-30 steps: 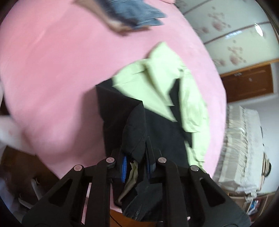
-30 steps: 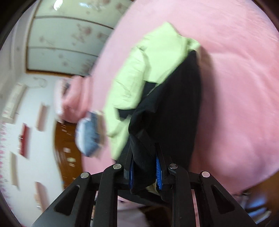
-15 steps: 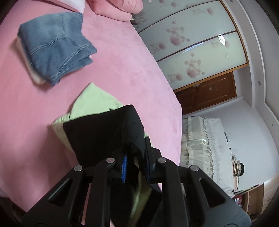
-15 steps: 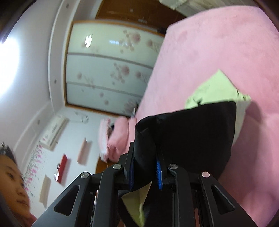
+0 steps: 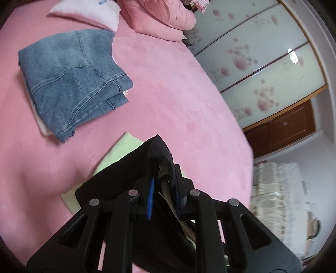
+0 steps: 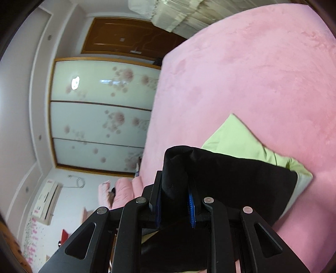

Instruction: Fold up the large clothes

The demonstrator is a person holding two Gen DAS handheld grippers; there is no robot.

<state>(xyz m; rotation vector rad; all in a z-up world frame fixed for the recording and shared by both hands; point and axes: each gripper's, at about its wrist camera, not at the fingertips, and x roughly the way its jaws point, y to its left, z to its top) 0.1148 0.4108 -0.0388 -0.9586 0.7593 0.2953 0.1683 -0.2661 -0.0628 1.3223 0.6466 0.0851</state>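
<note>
Since a second ago both grippers have swept forward across the pink bed (image 5: pixel 189 100), carrying the near edge of the black-and-lime garment (image 5: pixel 117 178) over itself; the long spread-out shape seen earlier is now a short doubled stack, lime lining (image 6: pixel 237 136) peeking out beyond the black top layer (image 6: pixel 241 174). Left gripper (image 5: pixel 162 184) is clenched on a bunched black corner with pale lining caught between the blue pads. Right gripper (image 6: pixel 175 201) is likewise clamped on a fold of black fabric. Garment sits mid-bed, held up at the near edge by both grippers, far edge resting on the cover. Folded blue jeans (image 5: pixel 69 84) lie apart, up-left in the left view, near the pink pillows (image 5: pixel 159 14). Step in hand looks like the lengthwise fold-over, nearly carried through. Next move probably calls for lowering both corners evenly onto the far edge, lining them up so the lime stops showing, then letting go; uneven release would likely skew the stack.
</note>
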